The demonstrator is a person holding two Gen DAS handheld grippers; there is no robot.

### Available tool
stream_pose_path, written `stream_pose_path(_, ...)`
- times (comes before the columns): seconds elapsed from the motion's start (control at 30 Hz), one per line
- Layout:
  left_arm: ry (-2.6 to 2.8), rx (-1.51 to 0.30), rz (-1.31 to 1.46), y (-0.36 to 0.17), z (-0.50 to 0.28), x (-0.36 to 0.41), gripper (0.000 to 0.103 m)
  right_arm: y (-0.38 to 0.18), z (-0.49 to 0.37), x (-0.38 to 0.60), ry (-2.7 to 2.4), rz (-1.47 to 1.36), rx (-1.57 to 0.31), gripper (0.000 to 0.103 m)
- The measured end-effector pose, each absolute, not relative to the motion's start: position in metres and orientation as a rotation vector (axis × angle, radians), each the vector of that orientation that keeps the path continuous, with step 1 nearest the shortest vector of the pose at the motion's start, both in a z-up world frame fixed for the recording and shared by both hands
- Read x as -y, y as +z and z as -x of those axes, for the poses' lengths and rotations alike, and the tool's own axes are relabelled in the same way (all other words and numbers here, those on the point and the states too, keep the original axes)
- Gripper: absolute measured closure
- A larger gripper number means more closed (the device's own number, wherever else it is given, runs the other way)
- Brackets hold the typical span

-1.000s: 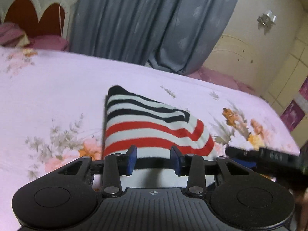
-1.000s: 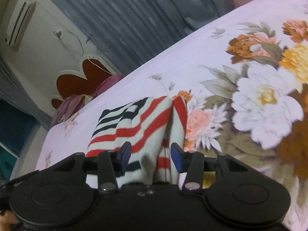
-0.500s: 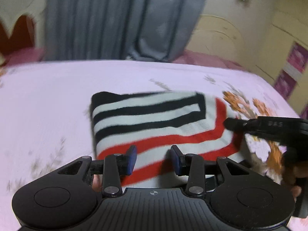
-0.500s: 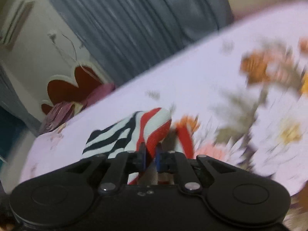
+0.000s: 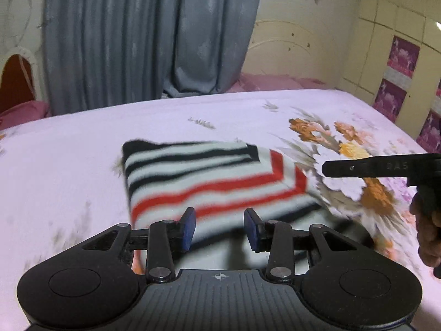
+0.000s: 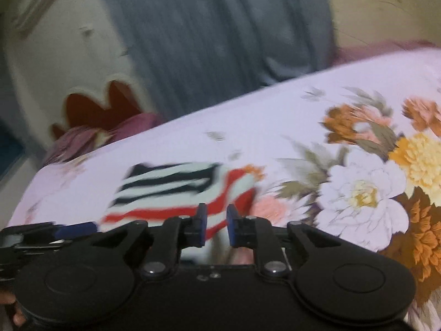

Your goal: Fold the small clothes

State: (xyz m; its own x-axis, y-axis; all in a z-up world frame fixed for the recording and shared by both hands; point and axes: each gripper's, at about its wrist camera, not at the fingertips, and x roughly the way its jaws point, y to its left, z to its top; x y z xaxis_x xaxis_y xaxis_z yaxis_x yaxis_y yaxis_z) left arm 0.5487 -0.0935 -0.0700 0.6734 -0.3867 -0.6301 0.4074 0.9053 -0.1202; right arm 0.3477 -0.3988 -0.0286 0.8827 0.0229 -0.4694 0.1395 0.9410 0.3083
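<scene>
Two claws on one fold: left claw (image 5: 219, 227), pads apart, hovers over the near hem of the striped garment (image 5: 209, 176) lying folded mid-frame on the bed (image 5: 69, 151), while right claw (image 6: 216, 224), earlier pinching its red corner, has just been opening, nothing gripped, likely letting the fold settle.

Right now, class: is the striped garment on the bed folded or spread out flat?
Folded. The striped garment lies on the floral bedsheet as a compact block, with its red stripes turning a sharp corner where one layer lies over another.
</scene>
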Motion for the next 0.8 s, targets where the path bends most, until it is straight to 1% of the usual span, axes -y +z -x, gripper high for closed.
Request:
stream_pose_path(0.1, -0.407, -0.742, -0.033, -0.084, -0.521, 0.085, 0.065, -0.033, -0.328, 0.370, 0.007, -0.238, -0.520, 0.092)
stream_pose_path(0.17, -0.392, -0.769, -0.063, -0.098, -0.514, 0.083, 0.065, -0.048, -0.335, 0.355, -0.002, -0.171, -0.604, 0.099)
stream_pose_path(0.2, -0.393, -0.773, -0.060, -0.102, -0.513, 0.083, 0.065, -0.060, -0.341, 0.352, -0.033, -0.137, -0.649, 0.100)
stream_pose_path(0.3, -0.379, -0.777, -0.067, -0.099, -0.515, 0.085, 0.065, -0.064, -0.349, 0.359, -0.041, -0.184, -0.643, 0.100)
stream_pose_path(0.37, -0.372, -0.777, -0.053, -0.092, -0.510, 0.082, 0.065, -0.051, -0.351, 0.355, -0.037, -0.150, -0.636, 0.095)
stream_pose_path(0.5, -0.352, -0.791, -0.054, -0.090, -0.484, 0.074, 0.065, -0.040, -0.327, 0.343, 0.005, -0.105, -0.626, 0.093)
stream_pose_path(0.57, -0.328, -0.818, -0.065, -0.099, -0.478, 0.073, 0.065, -0.048, -0.319, 0.340, 0.016, -0.090, -0.655, 0.093)
stream_pose_path(0.6, -0.316, -0.827, -0.063, -0.104, -0.477, 0.072, 0.065, -0.057, -0.319, 0.338, 0.004, -0.074, -0.695, 0.096)
stream_pose_path(0.67, -0.302, -0.839, -0.035, -0.110, -0.481, 0.070, 0.065, -0.076, -0.324, 0.340, -0.018, -0.077, -0.748, 0.096)
stream_pose_path(0.8, -0.290, -0.837, -0.041, -0.113, -0.483, 0.072, 0.065, -0.073, -0.326, 0.343, -0.010, -0.089, -0.741, 0.097)
